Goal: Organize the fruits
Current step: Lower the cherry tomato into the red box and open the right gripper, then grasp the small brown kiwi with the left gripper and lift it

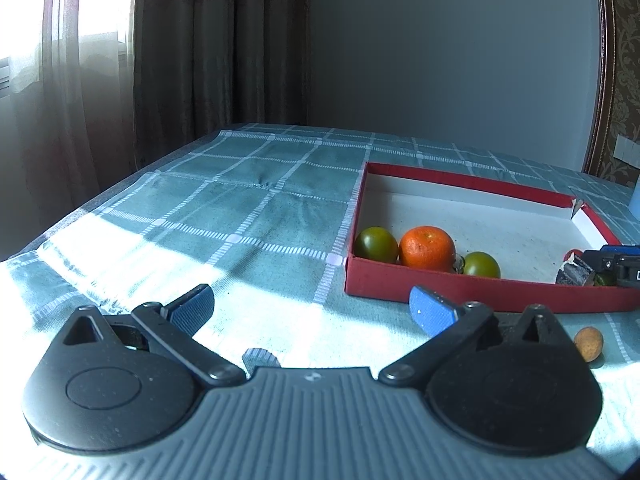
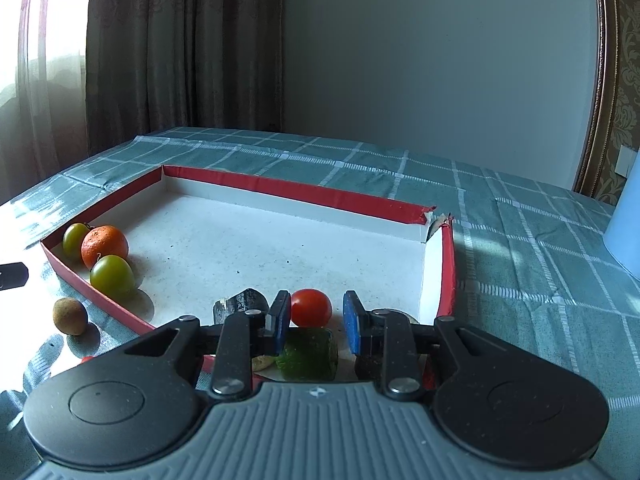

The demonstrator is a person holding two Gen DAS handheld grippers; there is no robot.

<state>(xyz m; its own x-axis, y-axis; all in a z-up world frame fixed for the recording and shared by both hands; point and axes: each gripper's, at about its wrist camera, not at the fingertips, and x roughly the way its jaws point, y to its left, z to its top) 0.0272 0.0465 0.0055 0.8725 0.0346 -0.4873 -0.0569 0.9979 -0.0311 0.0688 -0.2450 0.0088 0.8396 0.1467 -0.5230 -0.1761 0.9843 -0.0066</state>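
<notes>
A shallow red box [image 1: 460, 286] [image 2: 304, 194] with a white floor lies on the checked cloth. In its near left corner sit an orange [image 1: 426, 248] [image 2: 105, 246] and two green tomatoes [image 1: 376, 244] [image 1: 481, 265] [image 2: 112, 276] [image 2: 75, 240]. My left gripper [image 1: 312, 308] is open and empty over the cloth in front of the box. My right gripper [image 2: 316, 322] is open over the box's near edge, its fingers either side of a red tomato [image 2: 311, 307] and above a green chunk [image 2: 308, 354]. A small brown fruit [image 1: 589, 343] [image 2: 70, 316] lies outside the box.
A crumpled foil-like piece [image 2: 240, 304] lies in the box beside the right gripper, also in the left wrist view [image 1: 574, 272]. A pale blue object [image 2: 624, 236] stands at the right. The table's left edge meets curtains [image 1: 180, 60]. The box's far right corner [image 2: 434, 220] is torn.
</notes>
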